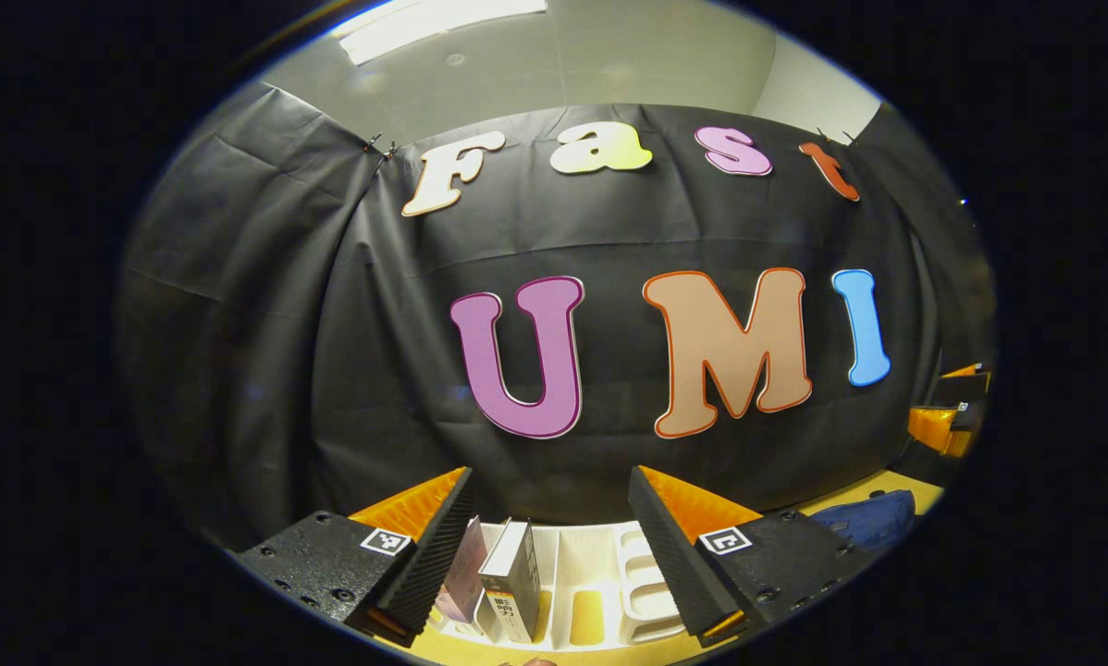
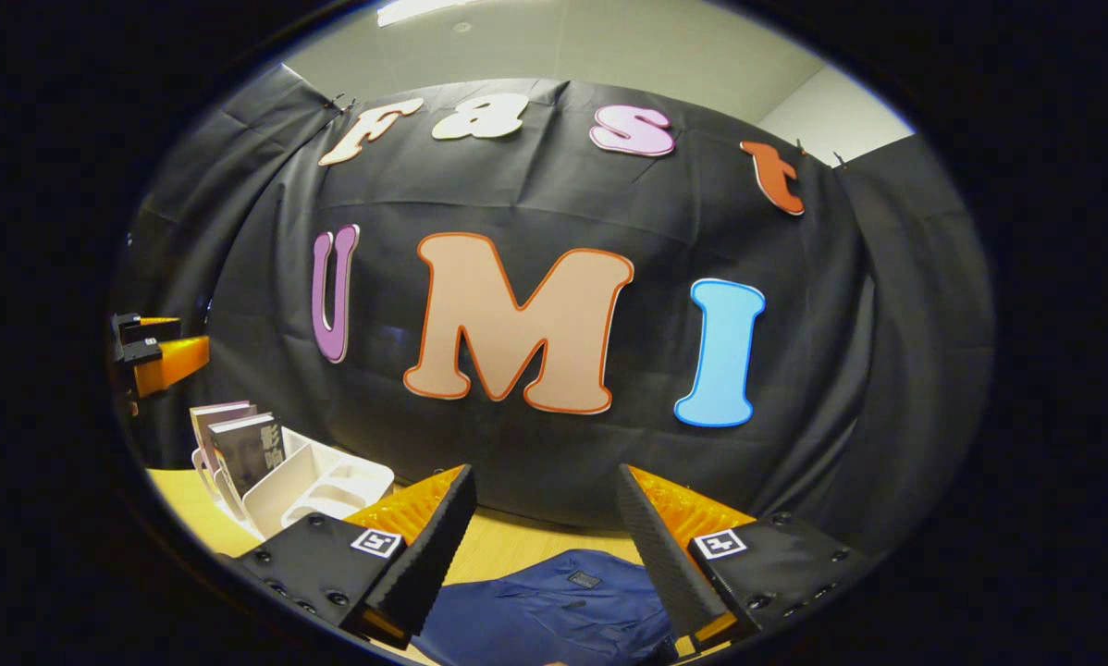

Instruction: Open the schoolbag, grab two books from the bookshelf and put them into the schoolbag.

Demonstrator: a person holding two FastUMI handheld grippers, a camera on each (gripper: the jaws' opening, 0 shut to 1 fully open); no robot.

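Black cloth wall (image 1: 609,231) draped across the back with creases and folds, pale ceiling (image 1: 609,65) at 12 o'clock, bright ceiling light panel (image 1: 434,23) at 11 o'clock, light wooden tabletop (image 2: 508,546) at 6 o'clock

The place is a recording booth set up inside an office-like room. A black cloth wall (image 2: 554,444) hangs in creased panels, clipped at its top edge. Above the cloth, a plain pale ceiling (image 1: 609,65) carries a long light panel (image 1: 443,23). Below the cloth, a light wooden counter (image 2: 508,541) holds a white bookshelf (image 2: 318,486) and a blue schoolbag (image 2: 554,610).
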